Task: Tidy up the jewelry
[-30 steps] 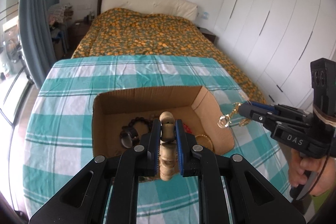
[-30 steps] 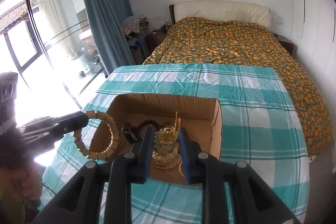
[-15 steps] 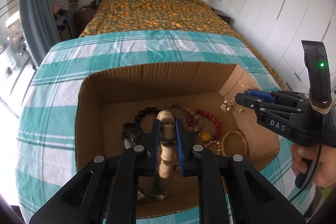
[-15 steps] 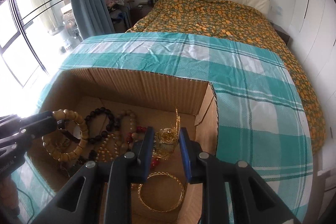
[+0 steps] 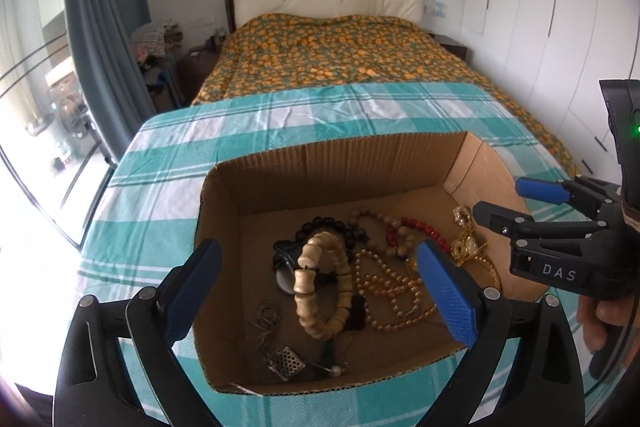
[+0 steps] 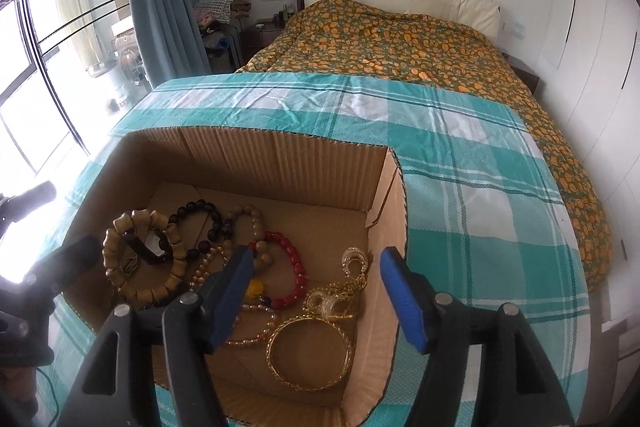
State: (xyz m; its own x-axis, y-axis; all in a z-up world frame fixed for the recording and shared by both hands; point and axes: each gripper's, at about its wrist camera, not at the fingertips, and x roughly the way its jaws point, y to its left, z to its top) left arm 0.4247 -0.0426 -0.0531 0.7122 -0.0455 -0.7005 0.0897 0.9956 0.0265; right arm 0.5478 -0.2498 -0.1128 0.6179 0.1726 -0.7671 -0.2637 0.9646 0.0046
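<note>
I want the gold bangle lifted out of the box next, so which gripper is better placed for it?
Right, probably. The right gripper stands open directly above the gold bangle; the left gripper is open over the wooden bead bracelet.

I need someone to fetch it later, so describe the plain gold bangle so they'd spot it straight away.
Look in the cardboard box on the green checked cloth, at the corner nearest the right tongs. The gold bangle lies flat there, beside the red bead bracelet. It alone is one solid metal ring, not beads.
</note>
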